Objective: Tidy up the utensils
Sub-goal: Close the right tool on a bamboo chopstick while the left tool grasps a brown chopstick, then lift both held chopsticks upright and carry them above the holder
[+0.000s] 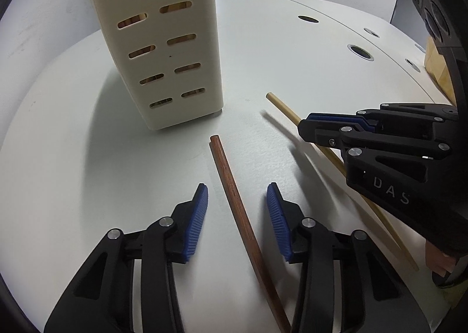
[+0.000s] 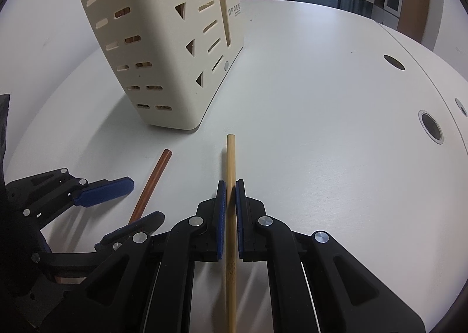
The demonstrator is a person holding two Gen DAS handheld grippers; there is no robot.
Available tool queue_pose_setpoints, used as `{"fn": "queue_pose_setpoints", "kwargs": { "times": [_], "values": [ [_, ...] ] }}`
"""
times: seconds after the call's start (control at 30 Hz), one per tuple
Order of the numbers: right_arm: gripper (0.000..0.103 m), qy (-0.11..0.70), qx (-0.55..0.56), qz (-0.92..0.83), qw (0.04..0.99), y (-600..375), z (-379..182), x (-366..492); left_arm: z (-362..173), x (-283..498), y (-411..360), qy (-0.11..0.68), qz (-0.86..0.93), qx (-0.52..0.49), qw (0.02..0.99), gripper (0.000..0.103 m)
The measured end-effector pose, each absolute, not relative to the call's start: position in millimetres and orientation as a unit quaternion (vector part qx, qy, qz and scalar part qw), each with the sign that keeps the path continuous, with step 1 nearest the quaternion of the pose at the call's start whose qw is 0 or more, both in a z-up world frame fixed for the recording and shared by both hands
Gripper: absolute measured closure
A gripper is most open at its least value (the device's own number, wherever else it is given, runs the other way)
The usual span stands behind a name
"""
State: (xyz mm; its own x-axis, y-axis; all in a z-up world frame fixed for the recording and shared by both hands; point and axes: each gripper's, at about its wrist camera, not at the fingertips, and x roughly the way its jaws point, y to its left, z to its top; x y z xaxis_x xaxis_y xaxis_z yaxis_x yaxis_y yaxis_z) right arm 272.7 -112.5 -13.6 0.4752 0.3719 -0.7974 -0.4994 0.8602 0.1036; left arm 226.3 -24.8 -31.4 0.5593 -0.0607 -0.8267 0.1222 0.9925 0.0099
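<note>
A dark brown chopstick (image 1: 234, 195) lies on the white table (image 1: 278, 63), between the fingers of my open left gripper (image 1: 237, 191); it also shows in the right wrist view (image 2: 152, 183). My right gripper (image 2: 230, 186) is shut on a light bamboo chopstick (image 2: 231, 157), which points toward the holder; that chopstick (image 1: 282, 107) and the right gripper (image 1: 310, 125) also show in the left wrist view. A cream slotted utensil holder (image 1: 163, 40) stands upright ahead, with wooden sticks visible through its slots; it also shows in the right wrist view (image 2: 163, 49). The left gripper (image 2: 140, 201) appears at lower left of the right wrist view.
Round cable holes (image 1: 360, 52) and a seam cross the table at the right, with more holes in the right wrist view (image 2: 430, 126). A wooden block (image 1: 438, 66) sits at the far right edge. A second pale stick (image 1: 389, 242) lies under the right gripper.
</note>
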Motion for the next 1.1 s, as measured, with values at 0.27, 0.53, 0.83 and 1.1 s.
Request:
{"fn": "queue_pose_setpoints", "kwargs": {
  "times": [0.27, 0.53, 0.83, 1.1],
  "values": [
    [0.096, 0.425, -0.072, 0.249, 0.867, -111.4, -5.5, 258.5, -27.9, 222.9, -18.1, 0.471, -0.040, 0.043, 0.880, 0.096],
    [0.096, 0.392, -0.055, 0.248, 0.884, -115.6, 9.1, 250.0, -11.5, 212.9, -2.9, 0.443, -0.023, 0.015, 0.896, 0.097],
    [0.096, 0.333, -0.035, 0.250, 0.908, -116.4, 36.3, 230.2, 32.5, 185.8, 26.2, 0.344, -0.030, -0.045, 0.938, 0.097],
    [0.096, 0.249, -0.010, 0.259, 0.933, -123.2, 75.4, 208.1, 66.2, 165.4, 43.9, 0.252, -0.026, -0.077, 0.964, 0.097]
  ]
}}
